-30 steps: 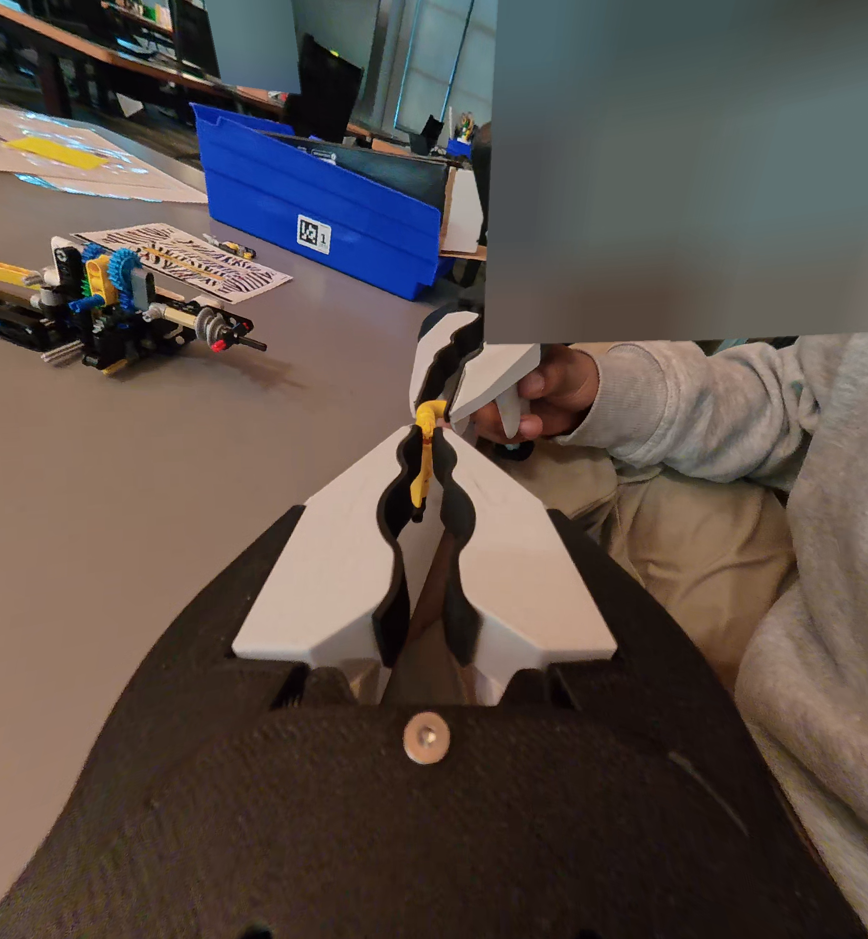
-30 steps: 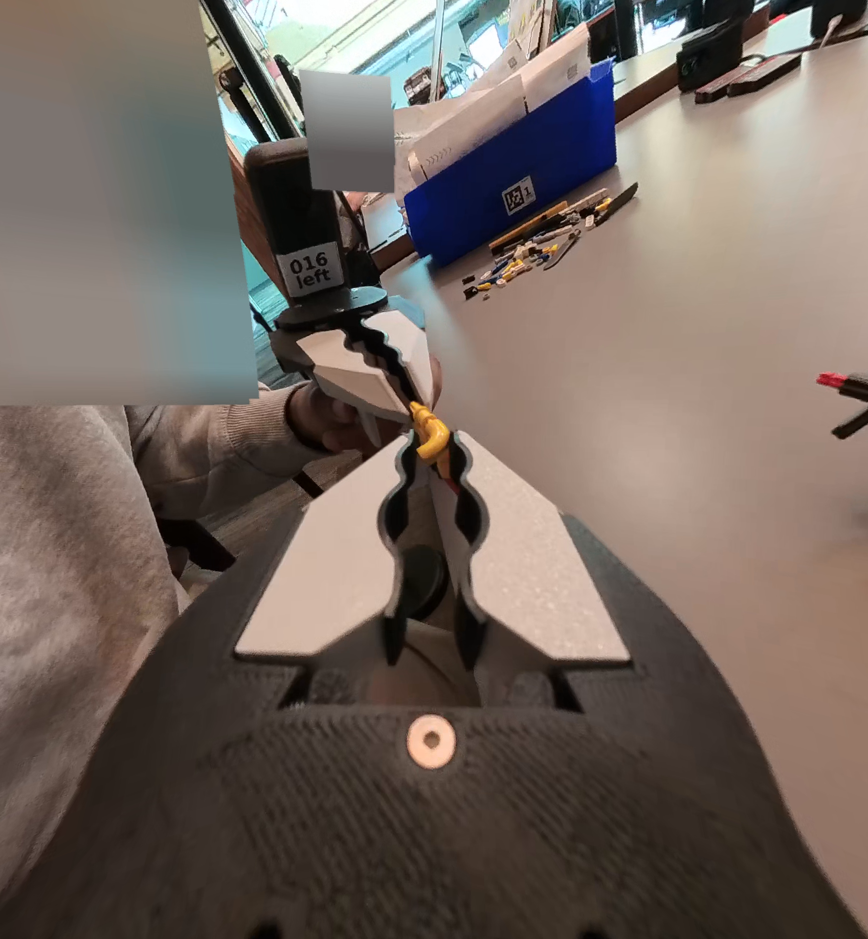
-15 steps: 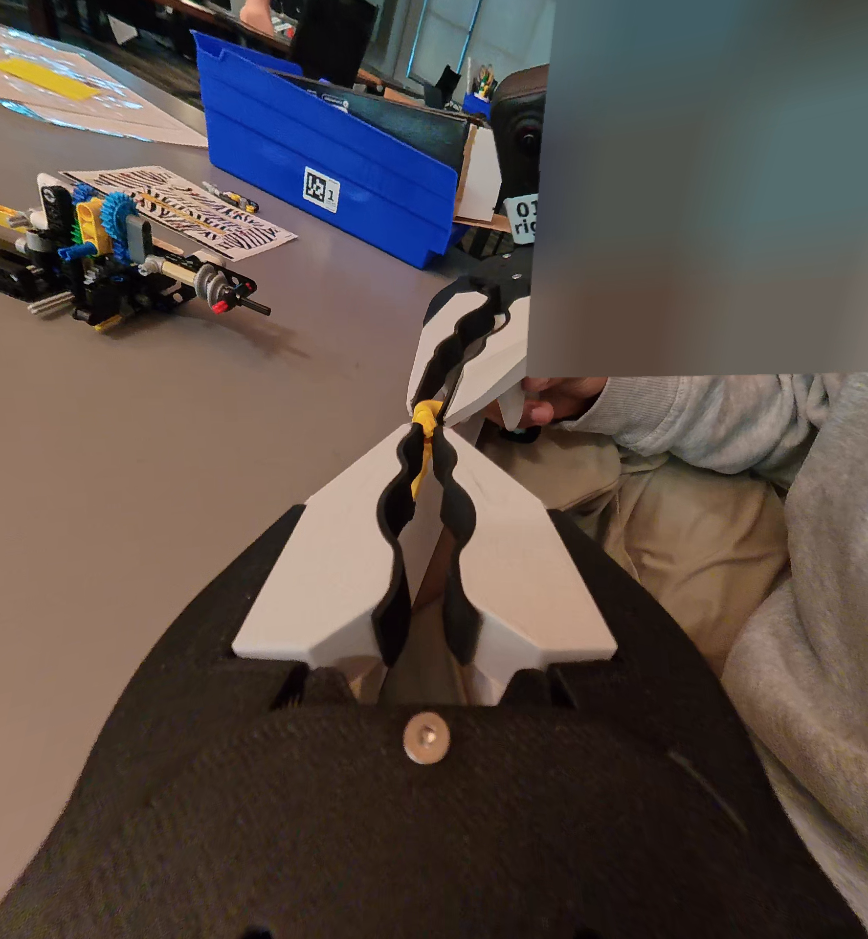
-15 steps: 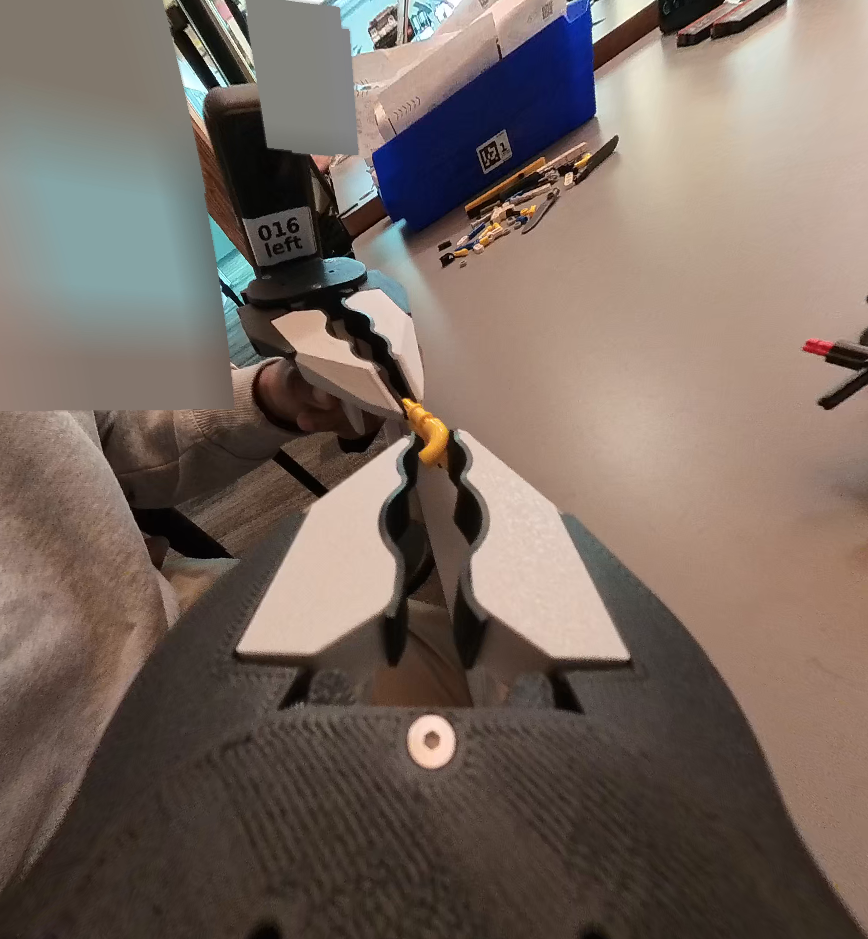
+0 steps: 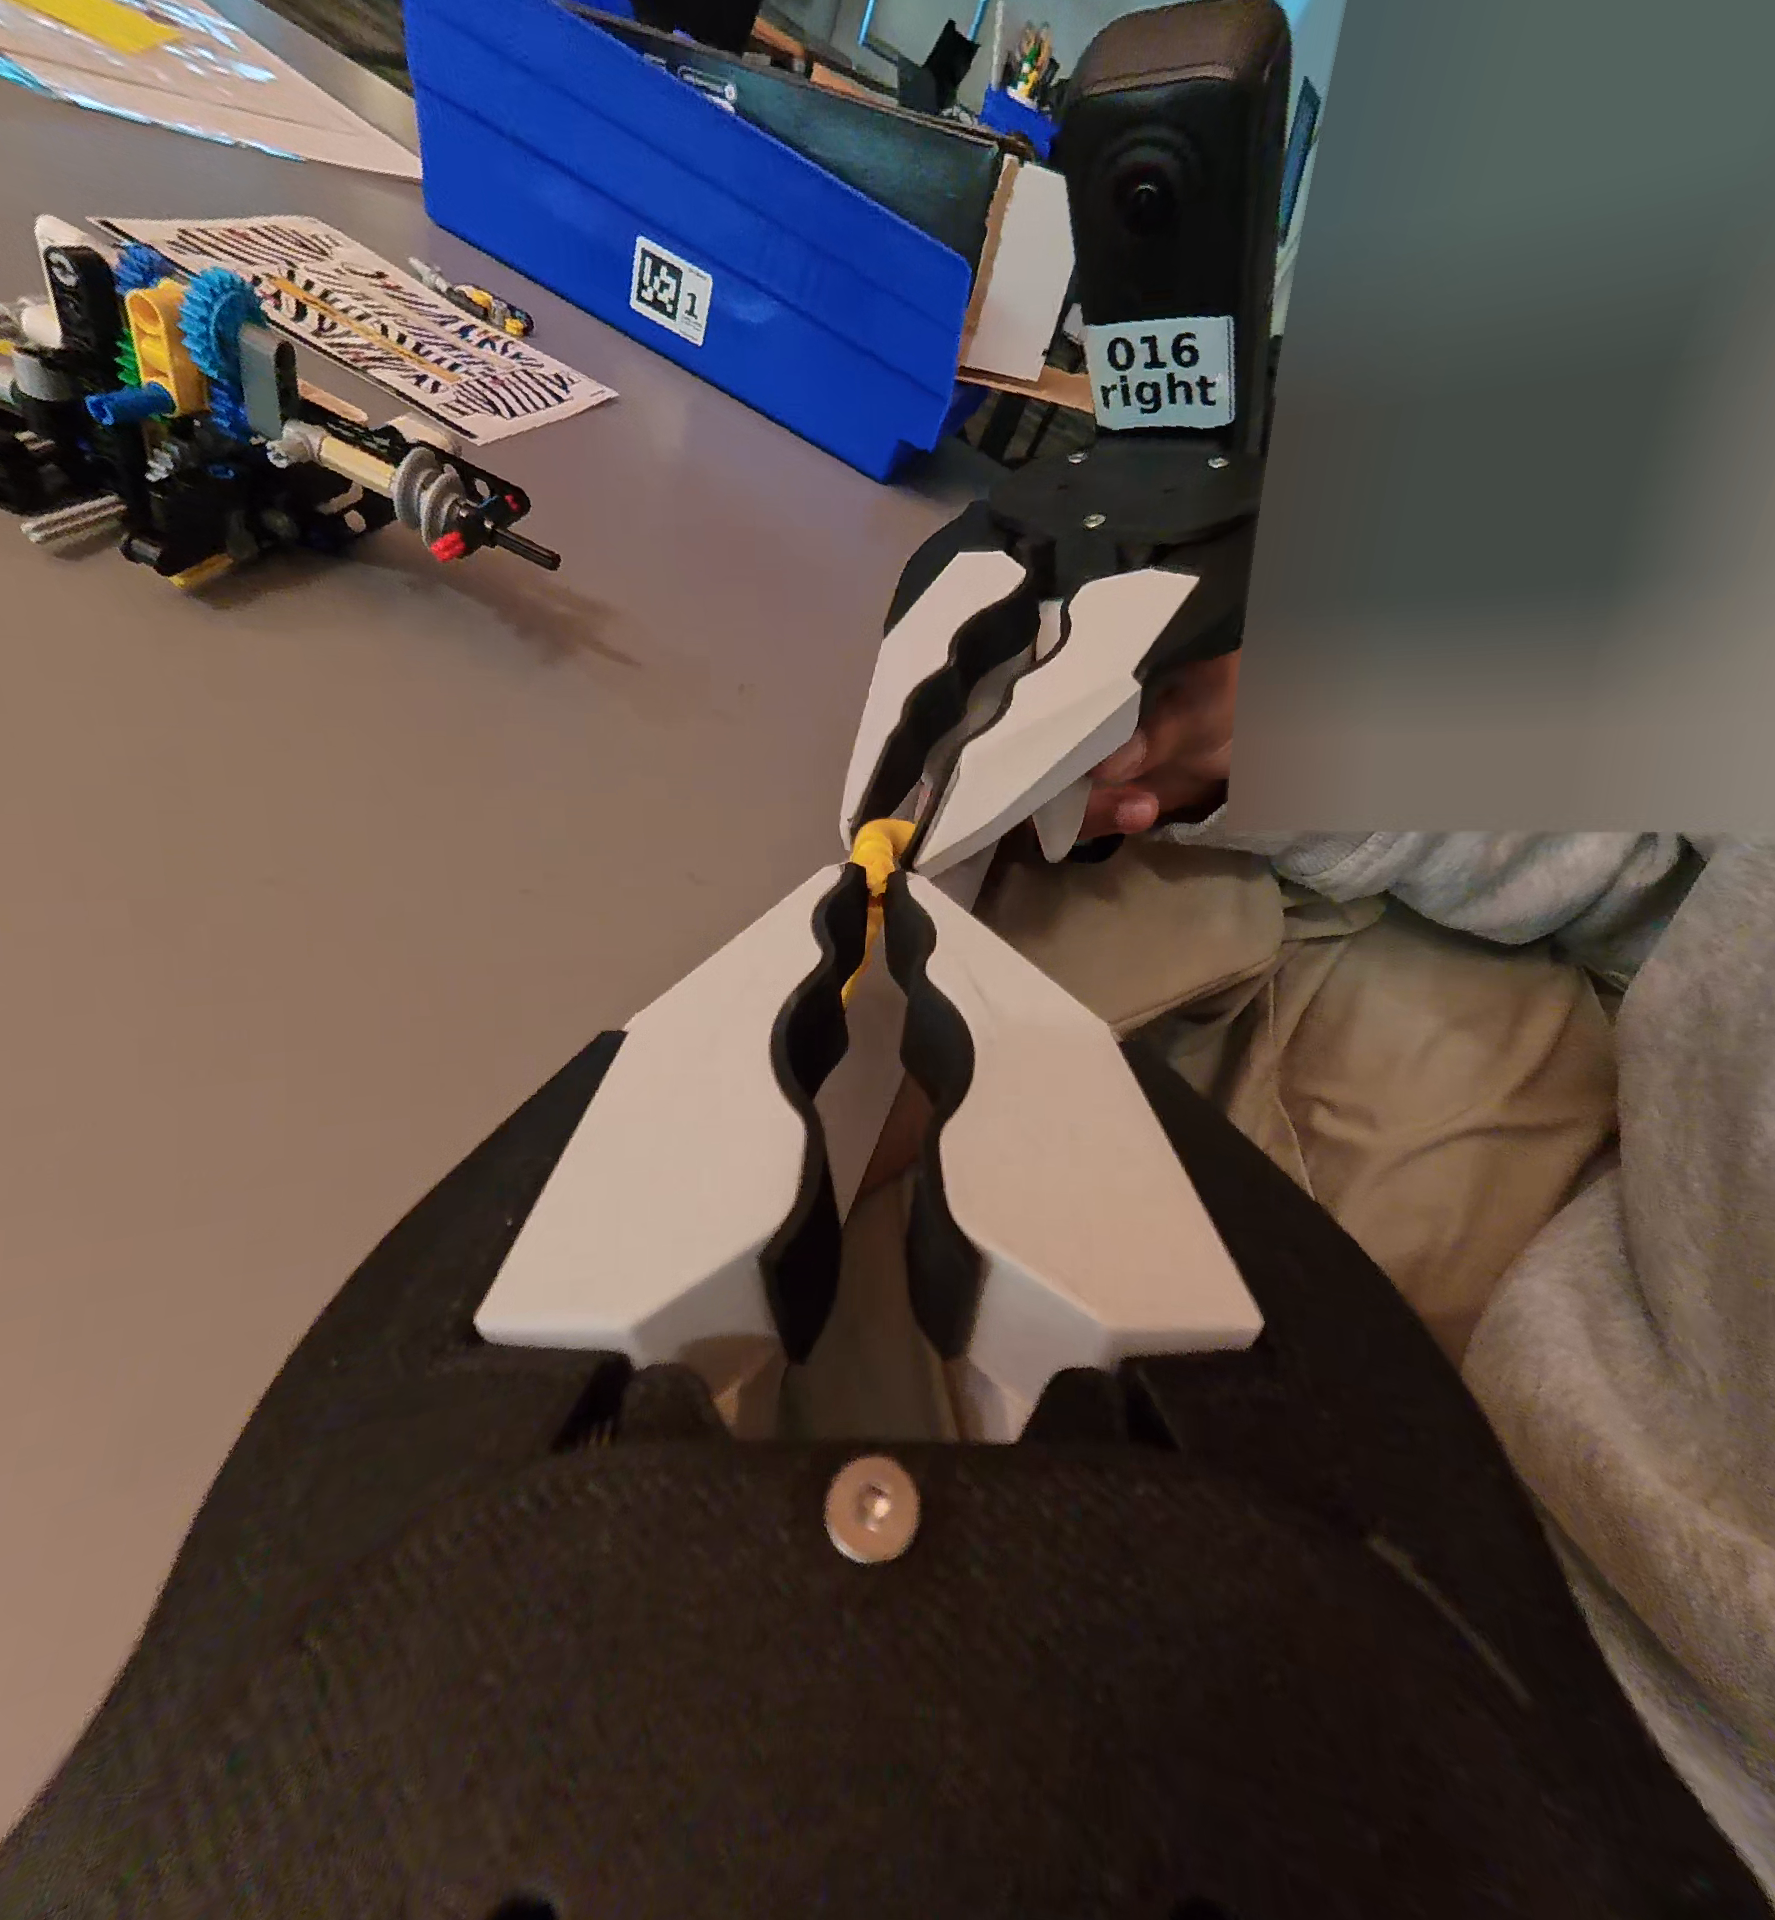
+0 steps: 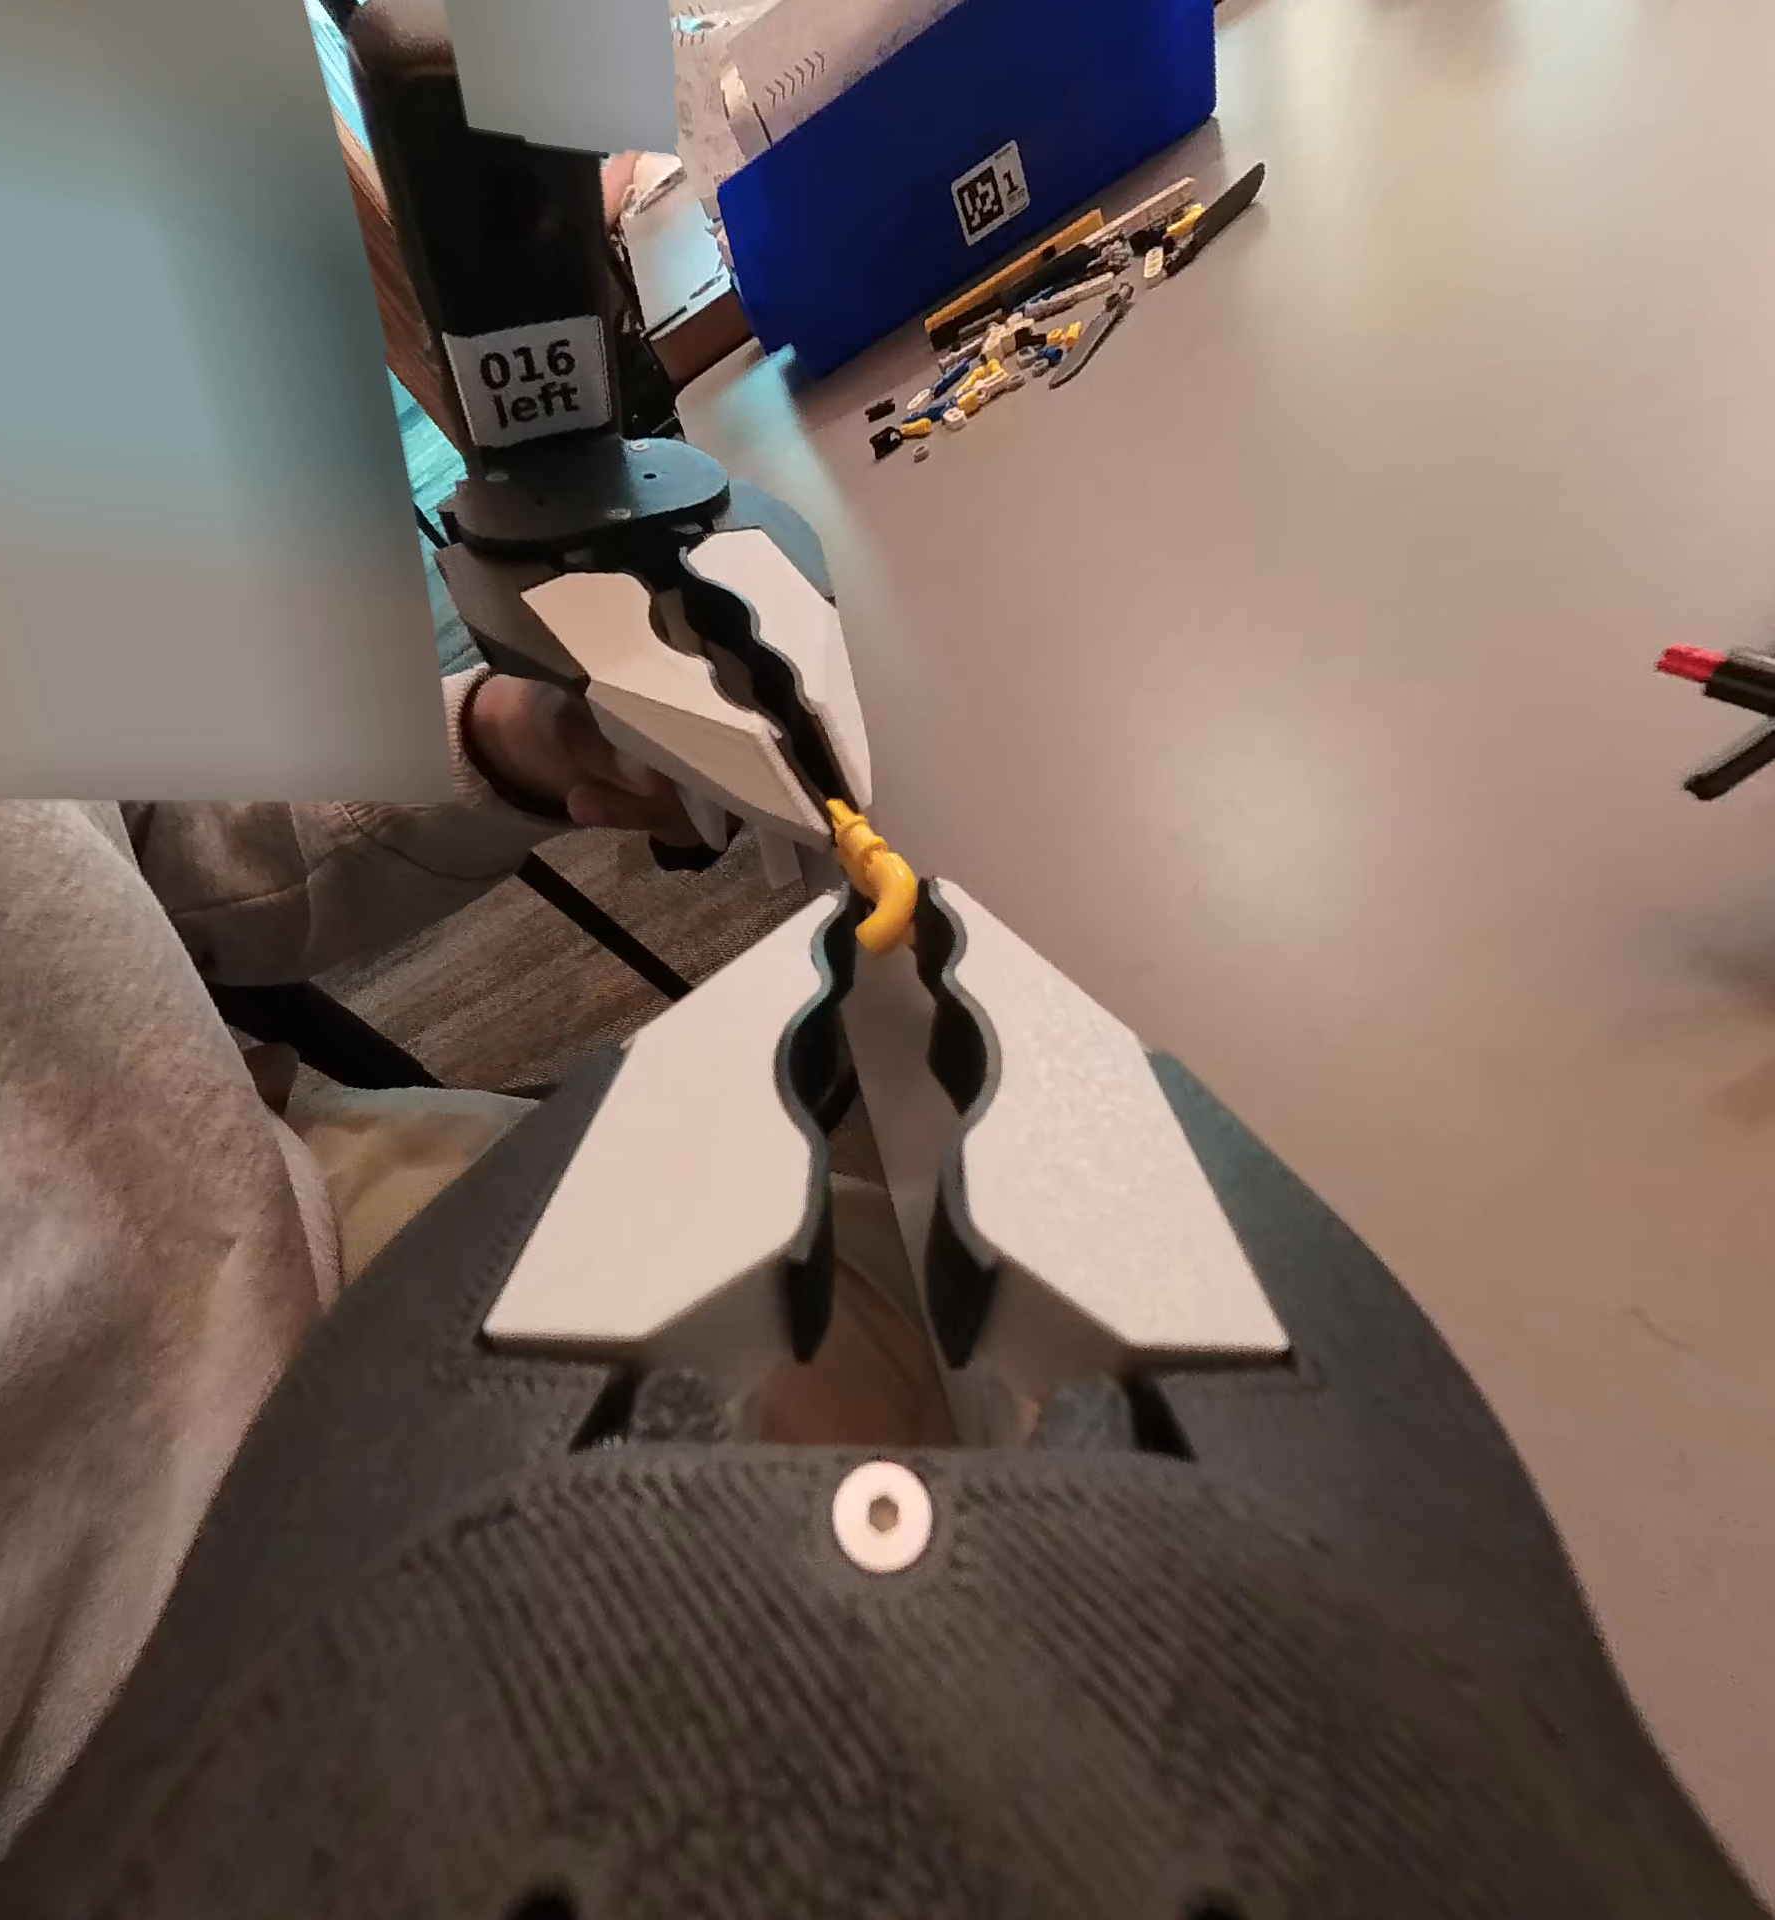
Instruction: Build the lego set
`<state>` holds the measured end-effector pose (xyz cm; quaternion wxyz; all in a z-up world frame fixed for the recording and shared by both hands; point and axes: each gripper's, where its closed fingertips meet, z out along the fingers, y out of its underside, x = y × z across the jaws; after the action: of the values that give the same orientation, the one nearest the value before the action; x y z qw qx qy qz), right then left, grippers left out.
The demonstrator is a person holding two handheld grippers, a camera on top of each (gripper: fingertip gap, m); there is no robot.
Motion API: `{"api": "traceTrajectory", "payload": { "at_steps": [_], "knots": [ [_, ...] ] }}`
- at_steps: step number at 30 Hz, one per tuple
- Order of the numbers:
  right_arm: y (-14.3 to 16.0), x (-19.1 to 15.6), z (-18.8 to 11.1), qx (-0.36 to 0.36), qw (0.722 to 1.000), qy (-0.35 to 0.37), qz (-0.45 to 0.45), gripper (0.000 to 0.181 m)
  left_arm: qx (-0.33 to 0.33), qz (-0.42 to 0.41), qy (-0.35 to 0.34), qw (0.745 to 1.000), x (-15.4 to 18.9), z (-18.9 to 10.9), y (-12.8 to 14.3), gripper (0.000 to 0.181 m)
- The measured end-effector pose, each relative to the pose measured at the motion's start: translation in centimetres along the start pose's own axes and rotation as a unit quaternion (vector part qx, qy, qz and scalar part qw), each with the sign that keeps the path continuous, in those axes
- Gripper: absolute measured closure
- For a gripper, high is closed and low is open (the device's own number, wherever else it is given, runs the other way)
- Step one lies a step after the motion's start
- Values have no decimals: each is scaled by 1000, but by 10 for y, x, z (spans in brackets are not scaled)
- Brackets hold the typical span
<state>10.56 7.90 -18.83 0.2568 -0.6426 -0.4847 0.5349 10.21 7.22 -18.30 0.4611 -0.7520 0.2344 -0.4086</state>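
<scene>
Both grippers pinch one yellow piece

Left gripper (image 5: 875,883) and right gripper (image 6: 883,904) meet tip to tip, each clamped on the yellow piece (image 6: 878,873) off the table's (image 5: 343,831) near edge.

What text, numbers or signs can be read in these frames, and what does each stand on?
I do not quote writing, so I list only what bears it.
White label on the camera post of the right gripper: clear print.
White label on the camera post of the left gripper: clear print.
White tag on the blue bin: printed code mark.
Striped sticker sheet: no words legible.
</scene>
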Motion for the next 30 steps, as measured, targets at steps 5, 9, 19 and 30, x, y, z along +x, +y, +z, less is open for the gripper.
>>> {"api": "traceTrajectory", "payload": {
  "at_steps": [5, 9, 19, 30],
  "knots": [
    [1, -1, 1, -5, 1000, -1, -4, 171, -3, -7, 2, 1000, 0, 0, 1, 179],
    [3, 0, 2, -11, 1000, 0, -3, 172, -9, -4, -4, 1000, -1, 3, 3, 179],
    [-4, 0, 2, 10, 1000, -6, 9, 171, 14, -11, -3, 1000, -2, 0, -4, 179],
    [-30, 3, -13, 100, 994, -13, 32, 150, 107, -128, 23, 986, -18, -19, -32, 179]
  ]
}}
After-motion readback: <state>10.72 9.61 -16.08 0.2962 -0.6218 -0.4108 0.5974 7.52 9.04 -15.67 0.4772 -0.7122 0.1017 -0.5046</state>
